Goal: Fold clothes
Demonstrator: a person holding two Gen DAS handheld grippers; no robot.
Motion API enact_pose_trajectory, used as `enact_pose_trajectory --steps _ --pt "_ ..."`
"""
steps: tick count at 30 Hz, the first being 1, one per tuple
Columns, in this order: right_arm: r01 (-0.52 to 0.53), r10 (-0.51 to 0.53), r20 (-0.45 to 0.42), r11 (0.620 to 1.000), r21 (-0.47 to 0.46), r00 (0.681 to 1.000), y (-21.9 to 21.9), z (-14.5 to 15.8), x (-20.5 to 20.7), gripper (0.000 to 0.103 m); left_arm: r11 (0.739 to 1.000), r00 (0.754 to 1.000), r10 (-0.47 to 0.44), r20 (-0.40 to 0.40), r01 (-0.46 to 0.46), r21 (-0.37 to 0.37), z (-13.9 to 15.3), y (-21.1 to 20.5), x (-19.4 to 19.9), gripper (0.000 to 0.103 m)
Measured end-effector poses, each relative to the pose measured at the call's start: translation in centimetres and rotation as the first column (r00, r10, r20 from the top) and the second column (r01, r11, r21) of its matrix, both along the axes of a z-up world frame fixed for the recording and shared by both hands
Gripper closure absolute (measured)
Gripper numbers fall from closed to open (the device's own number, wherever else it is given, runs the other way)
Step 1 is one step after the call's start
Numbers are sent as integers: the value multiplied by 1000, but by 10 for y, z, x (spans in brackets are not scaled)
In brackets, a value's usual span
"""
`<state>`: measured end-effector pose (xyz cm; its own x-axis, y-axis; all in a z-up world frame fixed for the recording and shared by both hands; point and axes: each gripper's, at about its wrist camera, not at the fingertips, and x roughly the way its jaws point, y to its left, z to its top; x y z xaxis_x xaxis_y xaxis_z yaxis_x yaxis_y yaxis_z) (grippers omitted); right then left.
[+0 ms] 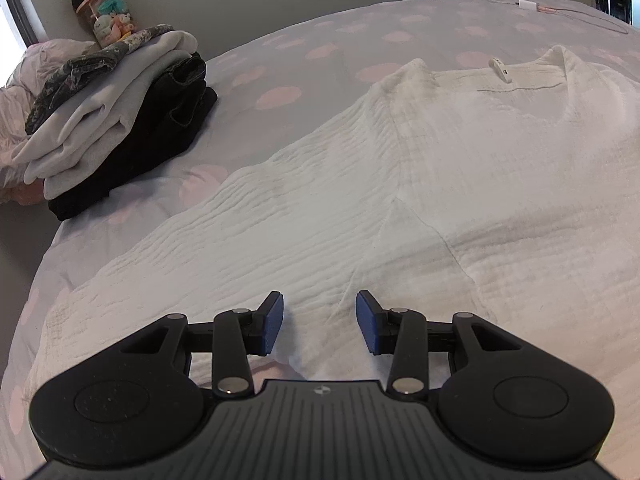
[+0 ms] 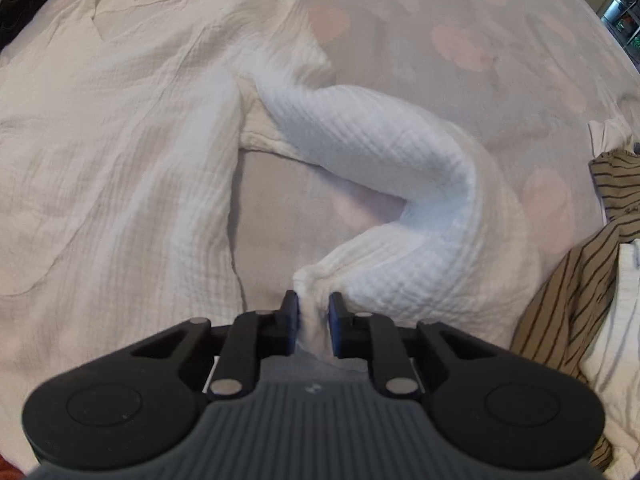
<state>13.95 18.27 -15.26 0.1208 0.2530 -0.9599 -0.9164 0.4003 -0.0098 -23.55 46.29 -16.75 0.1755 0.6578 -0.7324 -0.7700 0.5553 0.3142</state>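
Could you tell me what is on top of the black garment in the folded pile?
On the black garment lie folded grey clothes, topped by a dark patterned piece. Whatever lies under or inside the folds is covered.

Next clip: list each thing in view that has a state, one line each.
Left gripper: open, over the shirt, holding nothing.
Right gripper: shut on the sleeve's cuff.
Shirt: spread flat on the bed, not yet folded.
Sleeve: lifted, bent in an arch.
Stack: folded clothes, piled.
Striped garment: crumpled, unfolded.
Cable: lying loose on the bed.
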Motion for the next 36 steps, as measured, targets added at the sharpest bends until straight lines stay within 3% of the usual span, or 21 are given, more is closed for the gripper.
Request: enact_pose_trajectory --steps 3,7,11,14,19,25,30,33,34,35,36 --pt "-30 29 29 999 26 999 -10 27 4 88 1000 1000 0 -2 0 4 0 0 0 56" --pt "-33 19 168 996 80 986 -28 87 25 92 1000 1000 2 -12 -2 11 -1 0 2 56" --pt "50 -81 325 993 105 942 -41 134 74 93 1000 1000 0 -27 1 22 0 -1 4 56" --pt "131 -166 403 985 113 900 -44 146 115 94 1000 999 1 -37 0 30 -1 -1 5 56" --pt "216 -240 497 971 107 834 -33 129 174 94 999 999 12 -42 -11 36 -3 2 7 56" --pt "299 -248 574 954 7 781 -3 68 227 95 1000 999 14 -35 -13 28 -4 6 8 56" --pt "336 -276 529 942 -18 803 6 31 249 94 1000 1000 8 -21 -7 28 -8 12 9 56" --pt "334 -297 481 943 10 825 5 28 251 87 999 1000 3 -18 -2 37 -8 15 11 55" --pt "336 -308 477 941 28 823 3 32 252 82 999 1000 2 -17 -1 37 -8 15 12 55" --pt "354 -335 474 934 51 815 -1 37 252 67 999 1000 0 -15 0 38 -8 16 12 55" --pt "372 -366 462 924 81 808 -8 43 252 62 999 1000 0 -12 1 36 -8 16 12 55"
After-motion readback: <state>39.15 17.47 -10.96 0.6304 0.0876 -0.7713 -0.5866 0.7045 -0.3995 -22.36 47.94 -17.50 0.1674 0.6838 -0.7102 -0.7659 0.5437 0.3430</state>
